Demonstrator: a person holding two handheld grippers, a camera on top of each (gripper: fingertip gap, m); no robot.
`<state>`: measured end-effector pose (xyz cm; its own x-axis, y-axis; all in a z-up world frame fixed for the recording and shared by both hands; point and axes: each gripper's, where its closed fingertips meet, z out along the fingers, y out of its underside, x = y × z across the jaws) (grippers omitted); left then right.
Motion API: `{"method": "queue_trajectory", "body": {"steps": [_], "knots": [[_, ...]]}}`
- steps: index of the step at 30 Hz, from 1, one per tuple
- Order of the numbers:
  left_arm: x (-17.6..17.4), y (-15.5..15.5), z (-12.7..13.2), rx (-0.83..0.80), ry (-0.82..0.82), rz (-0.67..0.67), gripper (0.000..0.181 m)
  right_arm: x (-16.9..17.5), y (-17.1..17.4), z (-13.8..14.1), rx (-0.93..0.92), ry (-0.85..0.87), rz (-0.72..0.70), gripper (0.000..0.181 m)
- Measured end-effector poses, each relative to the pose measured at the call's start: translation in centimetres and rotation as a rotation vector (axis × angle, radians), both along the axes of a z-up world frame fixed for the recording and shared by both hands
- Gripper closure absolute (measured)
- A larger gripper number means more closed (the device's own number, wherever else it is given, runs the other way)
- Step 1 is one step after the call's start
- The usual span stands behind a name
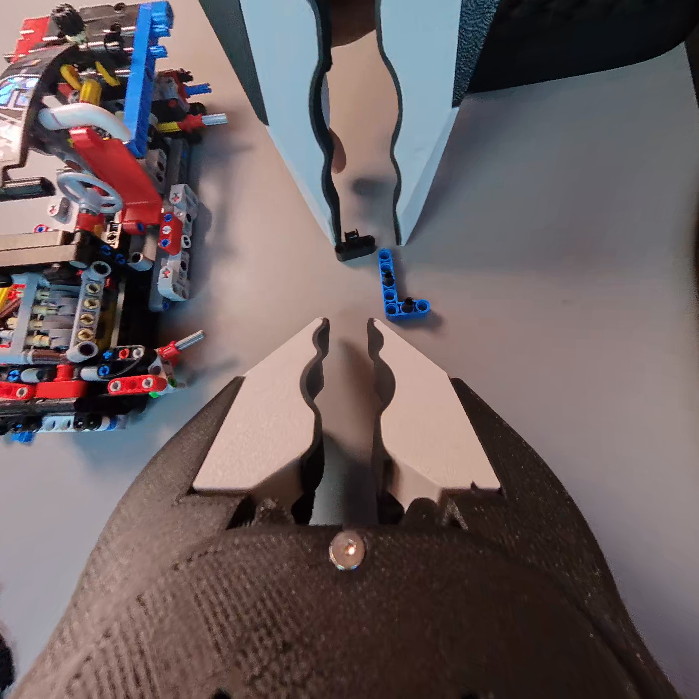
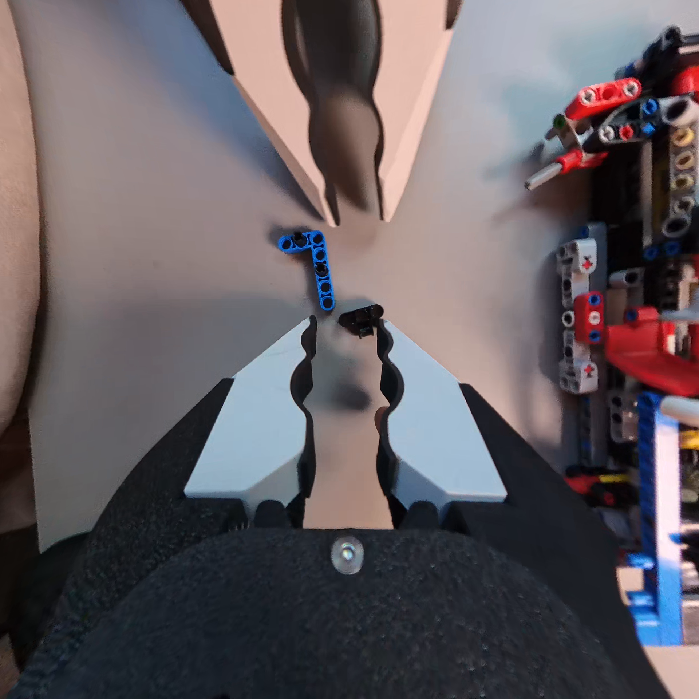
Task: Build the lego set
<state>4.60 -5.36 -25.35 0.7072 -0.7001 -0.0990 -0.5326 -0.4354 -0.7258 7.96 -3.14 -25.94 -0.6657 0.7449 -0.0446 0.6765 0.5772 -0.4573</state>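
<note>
- Left wrist view: the left gripper [image 1: 348,321] is seen with its jaws parted by a narrow gap, and nothing is held between them; only bare tabletop [image 1: 567,264] is seen in the gap.
- The right gripper [image 1: 365,242] is seen opposite, pointing toward the left one, its jaws parted wider and also holding nothing.
- A small black piece [image 1: 355,247] is found lying on the tabletop at the tip of one right finger, seemingly touching it, though no grasp is made.
- A blue L-shaped beam [image 1: 397,287] with two black pins set in its holes is laid flat between the two grippers, just beside the black piece and apart from both grippers.
- The partly built lego model [image 1: 87,227], made of red, blue, black and grey parts, is placed along the left edge of this view, well apart from the loose pieces.
- Right wrist view: the right gripper [image 2: 348,321] is shown open, with the black piece [image 2: 361,316] just beyond its fingertips, the blue beam [image 2: 317,264] farther on, and the model [image 2: 643,302] at the right edge.
- No edge of the tabletop is clearly shown near the pieces.
</note>
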Motion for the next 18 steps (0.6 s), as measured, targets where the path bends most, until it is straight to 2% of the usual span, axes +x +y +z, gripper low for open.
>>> {"method": "queue_trajectory", "body": {"steps": [3,5,10,13,15,16,18], "knots": [[-0.8,0.3,0.3,0.017,-0.014,0.033,0.164,-0.5,-0.4,-0.1,0.027,-0.024,0.133,0.153],[-1.2,0.5,0.5,0.023,-0.032,0.051,0.164,-0.7,-0.6,-0.1,0.032,-0.044,0.21,0.162],[-1.3,0.4,0.9,0.042,-0.054,0.046,0.166,0.6,-0.6,-0.1,0.092,-0.063,0.374,0.166],[-1.1,0.2,0.9,0.044,-0.049,0.034,0.166,1.0,-0.3,-0.1,0.117,-0.025,0.38,0.164],[-1.0,0.1,0.8,0.042,-0.042,0.02,0.166,1.1,-0.2,0.3,0.124,0.014,0.352,0.157],[-0.9,0.0,0.8,0.046,-0.038,0.015,0.166,1.1,0.1,0.5,0.134,0.026,0.312,0.15],[-0.9,0.0,0.8,0.045,-0.037,0.013,0.166,0.9,1.0,0.9,0.134,0.052,0.171,0.147]]}}
